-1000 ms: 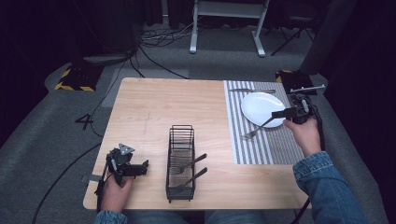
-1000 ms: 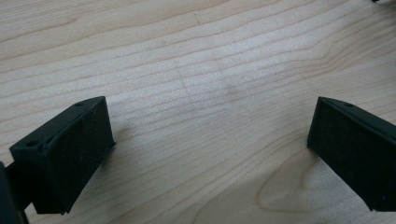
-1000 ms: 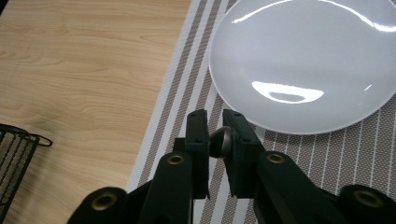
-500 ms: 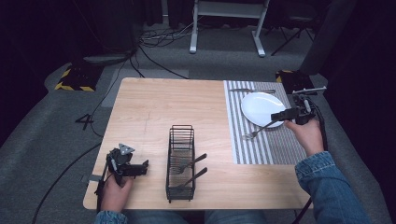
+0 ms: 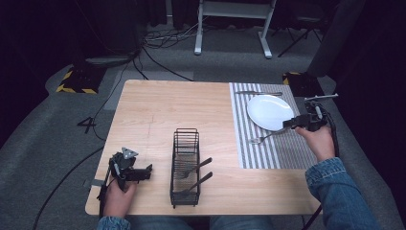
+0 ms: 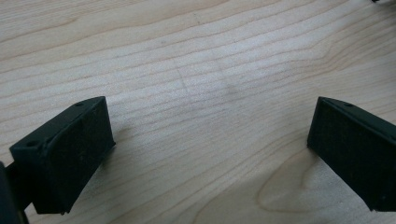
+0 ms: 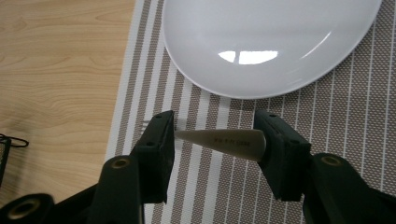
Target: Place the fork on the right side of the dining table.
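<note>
A: Between my right gripper (image 7: pixel 215 140) fingers (image 7: pixel 159 140), just opened and spread, lies the fork (image 7: pixel 224 141), on the mat (image 7: pixel 327 140) below the plate (image 7: pixel 261 42).

B: Left?

A: My left gripper (image 6: pixel 210 140), spread and idle; two forks (image 5: pixel 194 175) wait in the rack (image 5: pixel 186 139).

Light fell from above onto the table (image 5: pixel 158 110), leaving the floor (image 5: pixel 43 139) and room around it dim to black in the soft, slightly grainy high view. Ahead of the right jaws, the plate (image 7: pixel 261 37) carried two bright window-like glare patches. The left jaws cast soft shadows on the sharp wood grain between them, while their near ends blurred.
</note>
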Available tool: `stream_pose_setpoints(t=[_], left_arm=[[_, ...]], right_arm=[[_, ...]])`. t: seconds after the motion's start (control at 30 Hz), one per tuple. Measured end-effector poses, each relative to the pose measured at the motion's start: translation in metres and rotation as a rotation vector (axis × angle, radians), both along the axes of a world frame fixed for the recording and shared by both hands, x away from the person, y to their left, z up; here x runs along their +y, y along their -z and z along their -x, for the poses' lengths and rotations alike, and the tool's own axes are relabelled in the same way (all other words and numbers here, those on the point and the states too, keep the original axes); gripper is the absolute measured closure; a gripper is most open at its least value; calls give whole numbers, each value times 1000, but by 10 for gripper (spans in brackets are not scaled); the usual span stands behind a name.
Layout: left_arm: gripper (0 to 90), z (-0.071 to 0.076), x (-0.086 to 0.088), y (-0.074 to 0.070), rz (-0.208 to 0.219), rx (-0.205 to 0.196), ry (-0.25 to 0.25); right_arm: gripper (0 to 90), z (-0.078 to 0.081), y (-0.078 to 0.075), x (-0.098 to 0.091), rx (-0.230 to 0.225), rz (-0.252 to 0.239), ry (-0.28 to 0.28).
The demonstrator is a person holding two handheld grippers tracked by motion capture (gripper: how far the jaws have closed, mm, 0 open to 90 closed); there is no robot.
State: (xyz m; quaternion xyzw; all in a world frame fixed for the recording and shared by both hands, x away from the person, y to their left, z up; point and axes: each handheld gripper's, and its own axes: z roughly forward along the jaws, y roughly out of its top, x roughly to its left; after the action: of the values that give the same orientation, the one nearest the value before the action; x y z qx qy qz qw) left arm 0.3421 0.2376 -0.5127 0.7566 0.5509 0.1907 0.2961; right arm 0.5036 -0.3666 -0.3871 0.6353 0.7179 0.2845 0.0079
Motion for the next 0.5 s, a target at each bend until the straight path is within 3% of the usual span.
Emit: stream_pose_setpoints(t=[0.5], left_arm=[[3,0,0,0,0,0,0]], right_arm=[[491,-5,24,-21,64,16,56]])
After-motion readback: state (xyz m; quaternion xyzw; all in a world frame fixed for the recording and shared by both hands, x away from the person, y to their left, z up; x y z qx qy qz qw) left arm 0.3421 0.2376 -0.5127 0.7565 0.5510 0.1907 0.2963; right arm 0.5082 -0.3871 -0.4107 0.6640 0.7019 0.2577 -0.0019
